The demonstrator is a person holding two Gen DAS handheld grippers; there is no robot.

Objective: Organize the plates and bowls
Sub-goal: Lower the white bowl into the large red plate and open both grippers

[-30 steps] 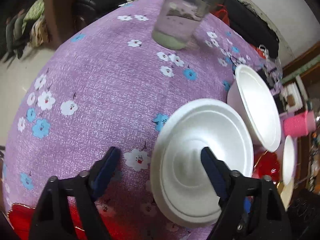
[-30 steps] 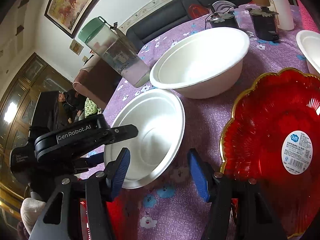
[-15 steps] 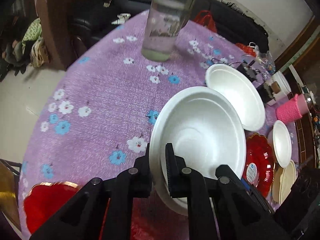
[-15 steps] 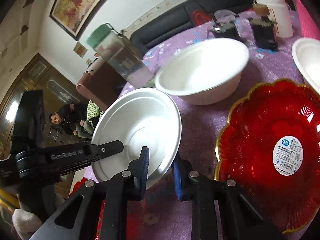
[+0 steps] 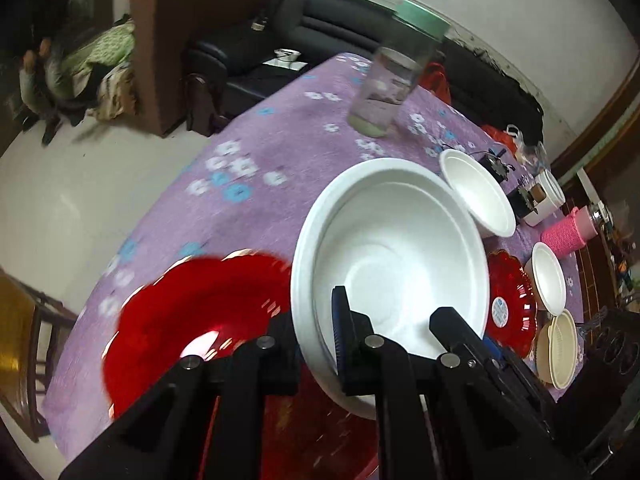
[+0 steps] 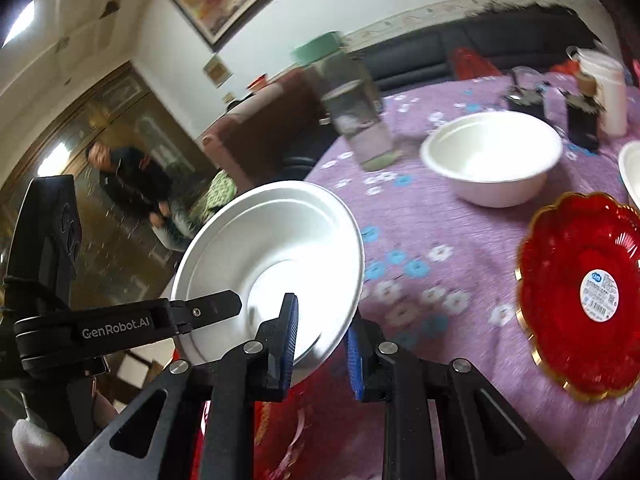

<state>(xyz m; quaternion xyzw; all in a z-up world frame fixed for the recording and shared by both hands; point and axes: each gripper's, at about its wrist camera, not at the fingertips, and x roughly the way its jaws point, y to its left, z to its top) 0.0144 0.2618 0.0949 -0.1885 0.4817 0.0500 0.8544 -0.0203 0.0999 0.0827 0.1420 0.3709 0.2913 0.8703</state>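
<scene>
- Since a moment ago we have lifted the white bowl [image 5: 396, 256] clear of the worktop [image 5: 280, 152]; it now hangs above a red plate [image 5: 192, 312] near the worktop's edge.
- Our left gripper [image 5: 316, 336] has its fingers closed on the bowl's rim.
- Our right gripper [image 6: 320, 340] pinches the opposite rim, fingers nearly together.
- Further in sit a second white bowl [image 6: 492, 160], another red plate [image 6: 584, 292] and a clear jar [image 5: 390, 92].
</scene>
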